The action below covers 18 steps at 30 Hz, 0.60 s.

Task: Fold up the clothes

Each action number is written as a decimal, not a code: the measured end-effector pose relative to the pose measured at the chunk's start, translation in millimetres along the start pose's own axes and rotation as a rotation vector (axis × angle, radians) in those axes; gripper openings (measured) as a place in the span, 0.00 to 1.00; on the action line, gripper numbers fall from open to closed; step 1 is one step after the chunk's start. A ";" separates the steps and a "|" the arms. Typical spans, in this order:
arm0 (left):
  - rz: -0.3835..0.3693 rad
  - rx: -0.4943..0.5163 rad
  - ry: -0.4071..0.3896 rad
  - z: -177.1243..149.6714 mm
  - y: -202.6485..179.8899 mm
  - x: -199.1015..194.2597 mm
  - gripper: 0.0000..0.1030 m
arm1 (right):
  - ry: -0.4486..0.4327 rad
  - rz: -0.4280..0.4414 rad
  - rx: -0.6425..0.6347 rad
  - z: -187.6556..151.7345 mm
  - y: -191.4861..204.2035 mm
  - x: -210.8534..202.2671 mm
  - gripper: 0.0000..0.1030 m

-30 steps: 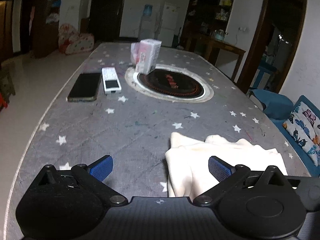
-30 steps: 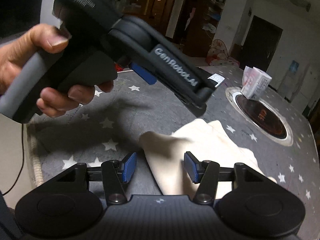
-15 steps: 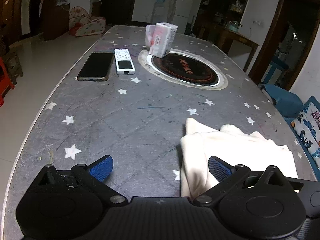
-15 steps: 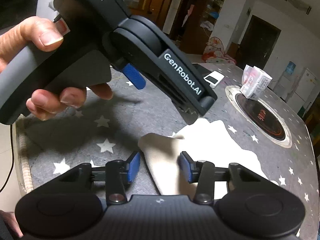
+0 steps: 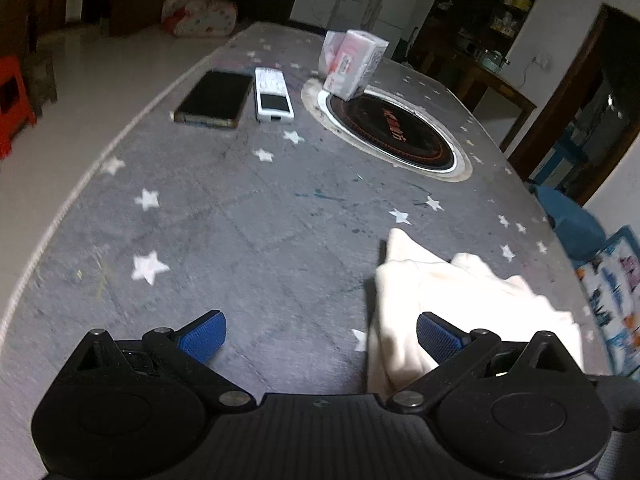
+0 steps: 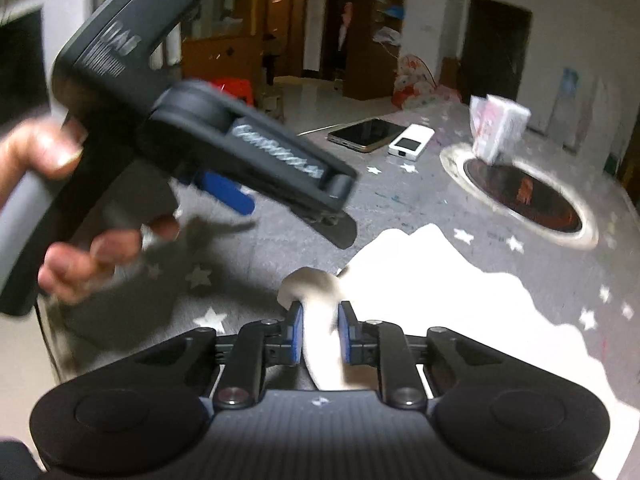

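Cream cloth garment lies crumpled on grey star-print desk. Right gripper, jaws just closing, pinches raised soft fold at garment's near corner. Left gripper gapes wide above desk; its right blue ribbed pad overlaps garment's left edge, contact unclear.

Blur beat the lettering on the left gripper; red characters on the cooktop stayed unreadable too.
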<state>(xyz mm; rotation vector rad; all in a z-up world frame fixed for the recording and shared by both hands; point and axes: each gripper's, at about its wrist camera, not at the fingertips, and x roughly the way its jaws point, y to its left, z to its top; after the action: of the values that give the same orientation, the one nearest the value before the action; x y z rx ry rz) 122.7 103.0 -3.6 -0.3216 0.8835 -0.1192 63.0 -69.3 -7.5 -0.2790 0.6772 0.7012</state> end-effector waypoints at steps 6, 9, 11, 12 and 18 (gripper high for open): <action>-0.100 -0.142 0.068 1.1 9.7 8.5 1.00 | -0.025 0.089 0.188 2.0 -28.7 -11.6 0.12; -0.120 -0.156 0.072 0.0 6.5 9.6 1.00 | -0.044 0.115 0.234 2.7 -38.3 -17.7 0.12; -0.140 -0.186 0.079 -0.2 5.8 10.3 1.00 | -0.054 0.127 0.250 2.9 -41.9 -21.1 0.12; -0.150 -0.200 0.083 -0.2 5.4 10.7 1.00 | -0.058 0.133 0.256 3.0 -43.2 -22.6 0.12; -0.255 -0.279 0.122 -3.0 -3.5 19.5 0.96 | -0.083 0.157 0.253 5.5 -43.9 -27.3 0.12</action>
<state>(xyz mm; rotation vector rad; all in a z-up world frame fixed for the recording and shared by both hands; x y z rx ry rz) 132.7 94.5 -18.7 -0.6936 0.9785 -0.2545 79.8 -112.9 15.3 0.0359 0.7057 0.7639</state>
